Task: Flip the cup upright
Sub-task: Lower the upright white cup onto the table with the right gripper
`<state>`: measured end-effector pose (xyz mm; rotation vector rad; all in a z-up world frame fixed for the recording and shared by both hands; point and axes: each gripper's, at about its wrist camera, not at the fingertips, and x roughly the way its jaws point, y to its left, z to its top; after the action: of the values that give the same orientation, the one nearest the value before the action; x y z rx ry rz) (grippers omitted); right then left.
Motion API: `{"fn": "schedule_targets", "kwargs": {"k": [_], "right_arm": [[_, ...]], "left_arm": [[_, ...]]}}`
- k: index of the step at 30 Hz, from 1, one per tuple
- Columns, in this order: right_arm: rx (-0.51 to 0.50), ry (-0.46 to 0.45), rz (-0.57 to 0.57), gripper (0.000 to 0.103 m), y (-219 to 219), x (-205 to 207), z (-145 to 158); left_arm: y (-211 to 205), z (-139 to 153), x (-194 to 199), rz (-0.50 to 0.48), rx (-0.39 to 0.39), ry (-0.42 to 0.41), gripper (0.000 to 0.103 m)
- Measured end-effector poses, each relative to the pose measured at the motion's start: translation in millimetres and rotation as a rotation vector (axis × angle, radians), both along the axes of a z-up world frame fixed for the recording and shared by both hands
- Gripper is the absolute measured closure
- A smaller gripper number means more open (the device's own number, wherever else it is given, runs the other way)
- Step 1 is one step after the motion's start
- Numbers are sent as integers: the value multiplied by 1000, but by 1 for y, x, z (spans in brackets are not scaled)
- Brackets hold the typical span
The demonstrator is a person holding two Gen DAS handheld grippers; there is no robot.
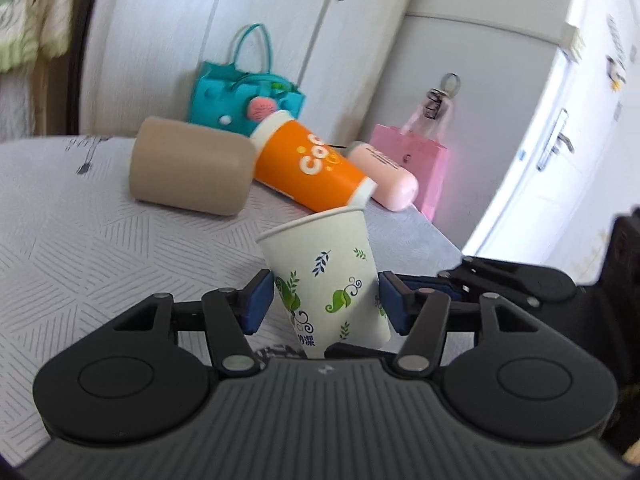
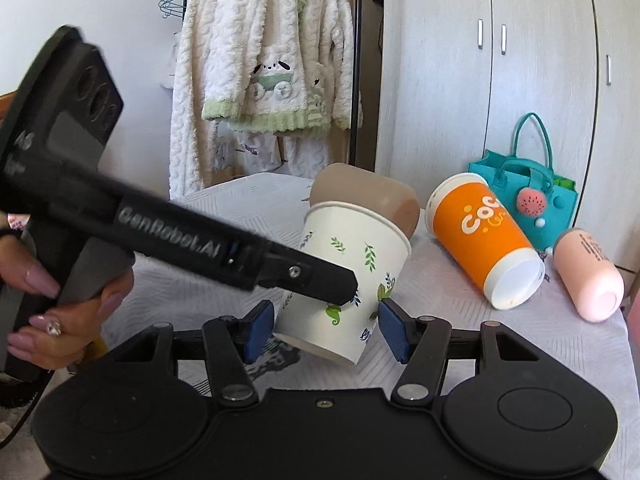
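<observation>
White wardrobes back the patterned bench (image 2: 500, 344), where the leaf-print paper cup (image 1: 324, 280) tilts mouth-up, pinched by the left hand-held gripper (image 1: 326, 300). The right hand-held gripper (image 2: 326, 326) brackets it with jaws apart, seemingly steadying it toward upright.

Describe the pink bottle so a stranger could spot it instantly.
Start at the patterned table and go to its far right edge, past the orange cup. The pink bottle lies there on its side, below the teal handbag: the only pale pink, round-ended thing among the cups.
</observation>
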<state>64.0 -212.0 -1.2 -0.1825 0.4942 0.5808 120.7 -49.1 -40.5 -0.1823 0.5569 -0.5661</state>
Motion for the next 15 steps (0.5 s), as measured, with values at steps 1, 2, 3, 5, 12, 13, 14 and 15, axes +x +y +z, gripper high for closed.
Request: {"fn": "schedule_targets", "kwargs": {"k": [1,2,3,5,12,13,14,15], "right_arm": [[-4,16,-14,38,0,-1,-2],[-4,39,-33,38,0,-1,-4],[4,55,-51,38,-2,-1,-6],[41,64,-65,38,-7,-4,-10],[33,21,-50,40,-9,-12,-11],[21,13,-42,40,-8,-14,-10],[4,-1,-38,39,-6,-14,-10],[-12,-21,-44,30,-4,-16,-8]], "left_arm": [[1,0,-4,-26,-2,-1,46],[1,0,-7,-52,-8,0,47],[1,0,-10,-77,-11,0,47],[0,0,-17,-87,-4,-3,47],[-2,7,-22,-73,14,-52,47],[-2,8,-23,-66,23,-61,47],[-3,8,-23,-54,39,-68,47],[-3,8,-23,-41,58,-80,47]]}}
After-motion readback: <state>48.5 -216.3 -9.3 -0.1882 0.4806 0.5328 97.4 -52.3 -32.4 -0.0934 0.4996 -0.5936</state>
